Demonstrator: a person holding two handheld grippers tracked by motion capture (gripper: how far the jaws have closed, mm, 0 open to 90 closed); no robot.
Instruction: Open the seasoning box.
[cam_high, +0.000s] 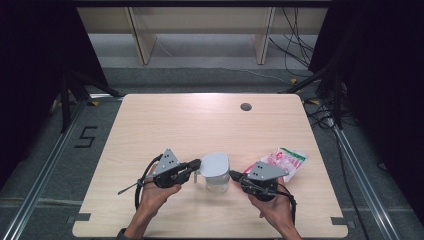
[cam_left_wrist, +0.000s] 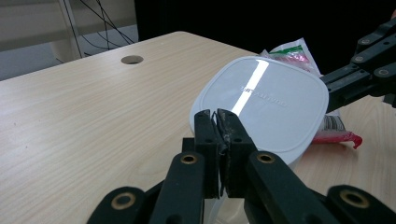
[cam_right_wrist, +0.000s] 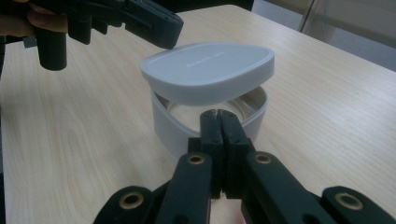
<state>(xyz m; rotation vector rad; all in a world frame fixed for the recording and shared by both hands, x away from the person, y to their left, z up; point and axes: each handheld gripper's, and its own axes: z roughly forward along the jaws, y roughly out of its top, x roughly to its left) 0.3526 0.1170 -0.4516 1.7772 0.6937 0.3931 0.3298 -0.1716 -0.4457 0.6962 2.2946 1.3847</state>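
Observation:
A pale grey lid (cam_high: 215, 164) hangs tilted just above a translucent white tub (cam_high: 217, 184) at the table's front middle. My left gripper (cam_high: 196, 163) comes in from the left and is shut on the lid's edge; in the left gripper view its jaws (cam_left_wrist: 218, 116) pinch a thin lip of the lid (cam_left_wrist: 266, 102). My right gripper (cam_high: 233, 175) is at the tub's right side. In the right gripper view its jaws (cam_right_wrist: 217, 114) are shut with their tips against the tub's (cam_right_wrist: 168, 126) near rim, below the raised lid (cam_right_wrist: 208, 70). Whether they pinch the rim I cannot tell.
A pink, white and green packet (cam_high: 287, 161) lies on the wooden table (cam_high: 165, 120) right of the tub, behind my right gripper. A round cable hole (cam_high: 245, 106) sits near the far edge. Shelving legs and cables stand on the floor beyond.

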